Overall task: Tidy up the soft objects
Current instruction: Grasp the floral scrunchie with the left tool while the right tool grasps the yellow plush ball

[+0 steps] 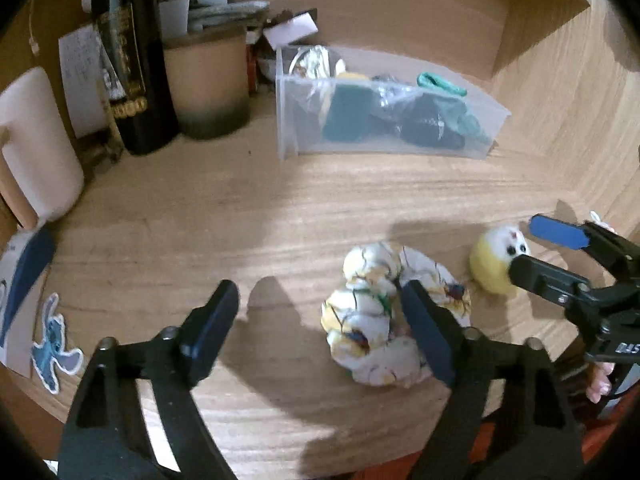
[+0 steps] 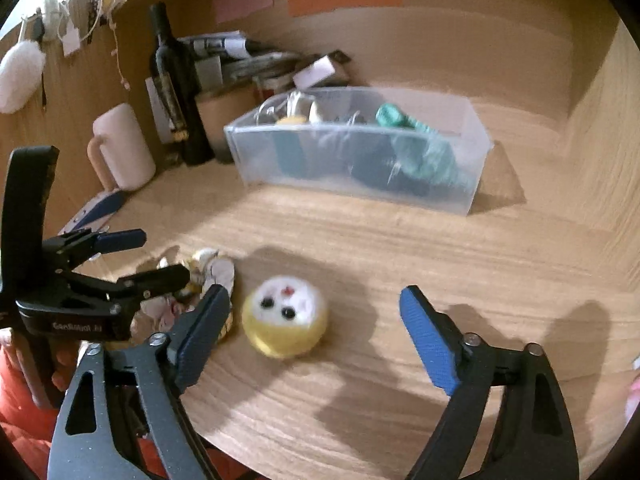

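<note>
A white scrunchie [image 1: 372, 312] with a yellow print lies on the wooden desk [image 1: 240, 220]. My left gripper [image 1: 320, 304] is open just above it; its right finger [image 1: 424, 328] lies over the scrunchie's middle and the left finger stands on bare wood. To its right sits a round yellow plush [image 2: 286, 320] with a white face. It lies between the open fingers of my right gripper [image 2: 316, 300], nearer the left one, and I see no pad pressing on it. Behind stands a clear plastic box [image 2: 280, 160] holding green and dark soft things.
At the back left are a dark bottle [image 1: 128, 60], a tan cup [image 1: 208, 84] and a white mug [image 1: 36, 148], with papers behind them. A blue cartoon sticker [image 1: 52, 348] lies near the left edge. Wooden walls close off the back and the right side.
</note>
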### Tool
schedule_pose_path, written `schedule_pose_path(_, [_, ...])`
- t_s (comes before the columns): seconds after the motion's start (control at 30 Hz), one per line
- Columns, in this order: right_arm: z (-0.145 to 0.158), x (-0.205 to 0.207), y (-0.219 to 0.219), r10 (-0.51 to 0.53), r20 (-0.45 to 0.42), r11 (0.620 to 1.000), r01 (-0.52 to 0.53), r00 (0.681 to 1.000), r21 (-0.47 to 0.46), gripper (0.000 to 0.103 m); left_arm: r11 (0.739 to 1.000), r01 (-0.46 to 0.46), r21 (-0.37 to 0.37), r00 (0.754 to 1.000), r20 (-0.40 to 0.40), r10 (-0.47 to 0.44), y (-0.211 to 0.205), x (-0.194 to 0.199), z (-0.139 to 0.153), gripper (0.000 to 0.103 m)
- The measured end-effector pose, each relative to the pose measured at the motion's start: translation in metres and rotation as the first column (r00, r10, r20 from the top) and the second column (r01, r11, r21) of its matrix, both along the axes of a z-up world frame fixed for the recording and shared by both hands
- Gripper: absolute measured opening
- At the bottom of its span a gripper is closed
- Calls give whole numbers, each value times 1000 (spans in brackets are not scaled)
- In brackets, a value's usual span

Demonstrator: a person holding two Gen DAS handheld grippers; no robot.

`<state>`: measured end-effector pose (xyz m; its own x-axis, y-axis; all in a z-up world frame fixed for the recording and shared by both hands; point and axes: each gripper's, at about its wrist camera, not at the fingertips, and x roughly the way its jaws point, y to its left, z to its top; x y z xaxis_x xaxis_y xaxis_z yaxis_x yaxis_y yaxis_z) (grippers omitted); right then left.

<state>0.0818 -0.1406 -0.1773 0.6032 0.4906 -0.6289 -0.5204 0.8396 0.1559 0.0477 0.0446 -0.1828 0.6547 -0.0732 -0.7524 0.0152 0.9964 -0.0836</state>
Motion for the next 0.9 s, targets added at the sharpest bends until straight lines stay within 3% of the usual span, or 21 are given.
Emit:
schedule_pose_path(0.17, [-10,1,6,33,-44,999,-33,999,-4,62,1000,25,6,1000,-6,-25,-2,-4,-4,61])
schedule_pose_path(0.23, [-13,1,8,46,-50,999,-46,998,-4,50,999,45,7,999,-4,-45,-4,-3,-3,43])
schedule_pose_path(0.3, [-14,2,10,51,-58,999,-51,997,-2,43,998,59,7,998,-6,-59,-6,0,-3,33])
schedule_pose_path(0.43, [-11,4,8,37,-47,999,-36,998,11,42,997,77,9,997,-7,-77,-7,4,-1,20])
schedule_pose_path(0.6, [-1,7,0,15,-20,1000,-14,1000,22,42,996,81,21,996,22,-81,-9,11,9,16])
schedule_pose_path(0.9, [18,25,-20,-47,17,997,46,999,62,42,999,53,5,983,175,-53,-9,27,59,15])
